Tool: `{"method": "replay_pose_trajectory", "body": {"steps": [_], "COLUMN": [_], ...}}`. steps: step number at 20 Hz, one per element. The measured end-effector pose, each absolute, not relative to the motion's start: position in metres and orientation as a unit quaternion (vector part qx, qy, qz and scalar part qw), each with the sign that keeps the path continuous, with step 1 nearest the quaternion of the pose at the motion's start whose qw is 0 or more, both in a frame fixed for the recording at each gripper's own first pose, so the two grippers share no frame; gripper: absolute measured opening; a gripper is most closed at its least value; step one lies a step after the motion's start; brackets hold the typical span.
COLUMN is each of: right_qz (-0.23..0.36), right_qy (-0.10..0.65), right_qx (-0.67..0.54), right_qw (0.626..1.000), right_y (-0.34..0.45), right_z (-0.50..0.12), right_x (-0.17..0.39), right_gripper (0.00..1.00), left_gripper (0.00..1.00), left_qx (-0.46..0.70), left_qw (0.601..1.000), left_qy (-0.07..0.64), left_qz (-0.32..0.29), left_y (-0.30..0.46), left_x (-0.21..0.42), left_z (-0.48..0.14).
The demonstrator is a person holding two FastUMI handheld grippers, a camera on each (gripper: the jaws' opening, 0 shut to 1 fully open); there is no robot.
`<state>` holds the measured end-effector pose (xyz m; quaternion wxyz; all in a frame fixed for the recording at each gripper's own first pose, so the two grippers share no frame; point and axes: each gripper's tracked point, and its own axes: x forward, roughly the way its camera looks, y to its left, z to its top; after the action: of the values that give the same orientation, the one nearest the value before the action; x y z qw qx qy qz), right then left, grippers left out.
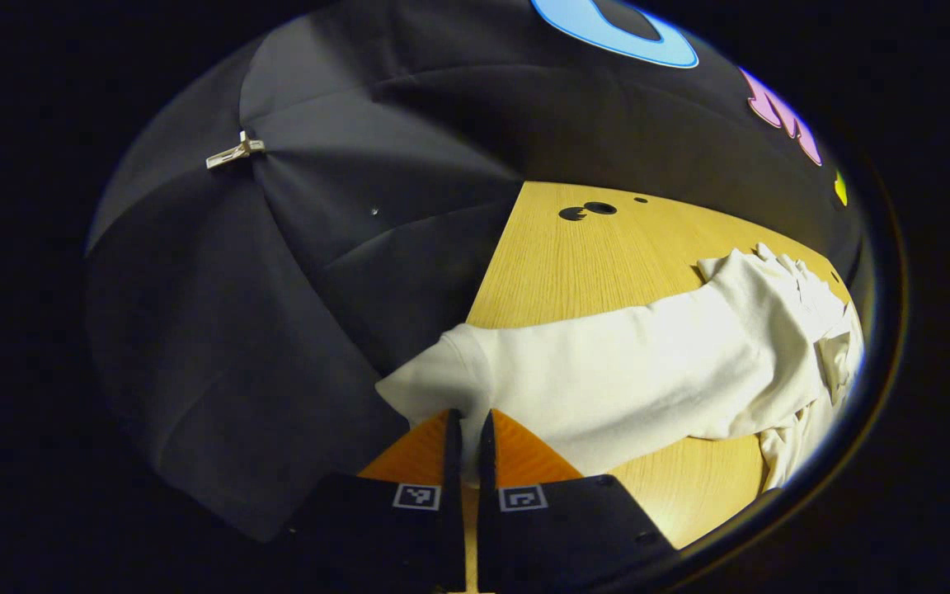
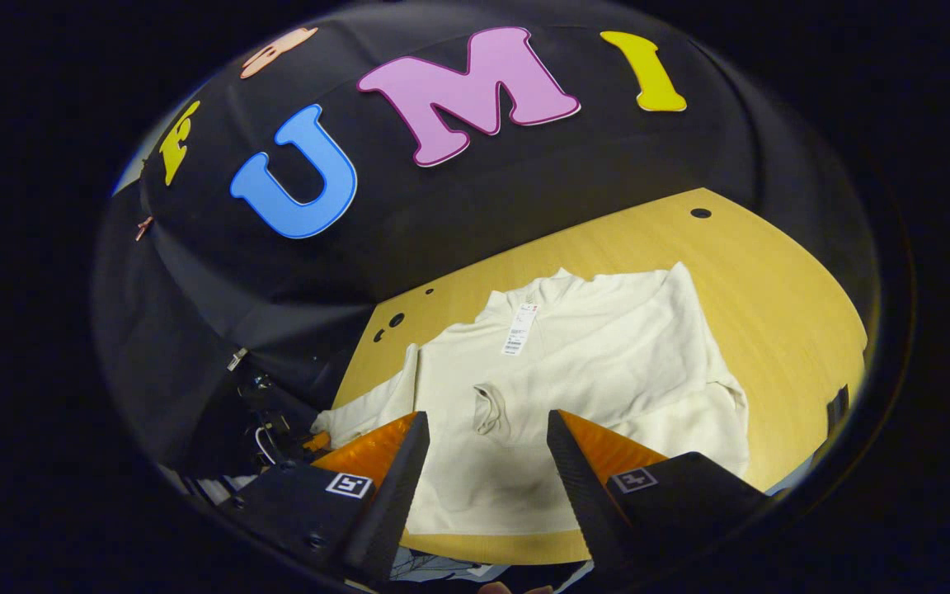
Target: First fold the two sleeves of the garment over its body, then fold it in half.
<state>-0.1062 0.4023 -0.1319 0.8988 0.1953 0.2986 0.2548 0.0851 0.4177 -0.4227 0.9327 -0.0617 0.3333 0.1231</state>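
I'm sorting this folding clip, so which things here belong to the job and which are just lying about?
Belongs to the job:
- white long-sleeved knit garment
- its left sleeve, pinched by the left gripper
- open right gripper

Just there:
- light wooden table
- pale clip on the cloth wall

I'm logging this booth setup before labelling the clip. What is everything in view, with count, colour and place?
Garment: one, cream-white long-sleeved top, spread on the table, one sleeve folded over its body.
Left sleeve: one, cream-white, stretched across the table toward the left gripper, its cuff at the jaws.
Garment tag: one, white, at the neckline.
Table: one, light wood, with small dark holes near its far edge.
Clip: one, pale, pinned on the black cloth wall.
Left gripper: one, jaws nearly closed, at the sleeve cuff.
Right gripper: one, jaws wide apart, above the garment's near part.
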Motion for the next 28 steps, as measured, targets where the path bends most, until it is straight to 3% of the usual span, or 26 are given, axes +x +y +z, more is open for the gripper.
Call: {"method": "replay_pose_trajectory", "body": {"steps": [5, 15, 28], "right_qz": [0.247, 0.253, 0.242], "right_qy": [0.304, 0.305, 0.311], "right_qx": [0.197, 0.202, 0.227], "right_qw": [0.899, 0.896, 0.89], "right_y": [0.391, 0.382, 0.319], "right_z": [-0.139, -0.137, -0.147], "right_x": [-0.114, -0.111, -0.07], "right_gripper": [0.89, 0.89, 0.89], "left_gripper": [0.07, 0.06, 0.06], "left_qx": [-0.065, -0.1, -0.123], "left_qw": [0.934, 0.963, 0.979], "left_qy": [0.332, 0.241, 0.161], "left_qz": [0.116, 0.07, -0.029], "left_y": [0.408, 0.342, 0.173], "left_x": [0.079, 0.085, 0.108], "left_z": [-0.412, -0.319, -0.199]}}
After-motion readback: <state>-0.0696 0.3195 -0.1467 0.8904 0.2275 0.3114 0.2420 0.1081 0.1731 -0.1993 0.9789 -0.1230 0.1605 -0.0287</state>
